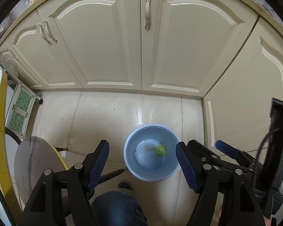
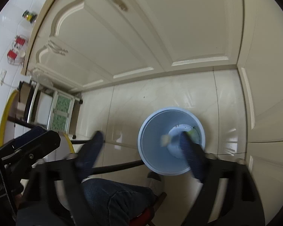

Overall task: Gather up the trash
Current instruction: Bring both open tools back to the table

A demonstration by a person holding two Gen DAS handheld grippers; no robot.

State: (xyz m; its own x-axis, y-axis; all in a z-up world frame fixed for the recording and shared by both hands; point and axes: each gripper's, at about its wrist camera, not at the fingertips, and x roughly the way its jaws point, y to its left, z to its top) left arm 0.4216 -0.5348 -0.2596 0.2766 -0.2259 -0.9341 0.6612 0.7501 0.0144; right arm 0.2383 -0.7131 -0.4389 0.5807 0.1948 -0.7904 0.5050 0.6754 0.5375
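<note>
Both tongs are hanging over the floor with jaws standing wide and nothing between the pads. Left tongs are framing the blue bin from above, and the right tongs, smeared by motion in their own view, are sitting just to the right of them, with one finger crossing the bin's mouth. Trash is already lying in the bin: a green scrap on the bottom towards its right side, and a pale scrap that looks to be dropping in, though blur is making that hard to tell.

Judging the step as a drop into the bin, doing it well is meaning keeping the open jaws centred over the mouth, not the rim, and lifting straight up clear of the wall.

Counting: two tongs, one bin, one green scrap, possibly one pale scrap, one denim knee at the near edge, one round table at near left, cream cupboard doors at the far side
</note>
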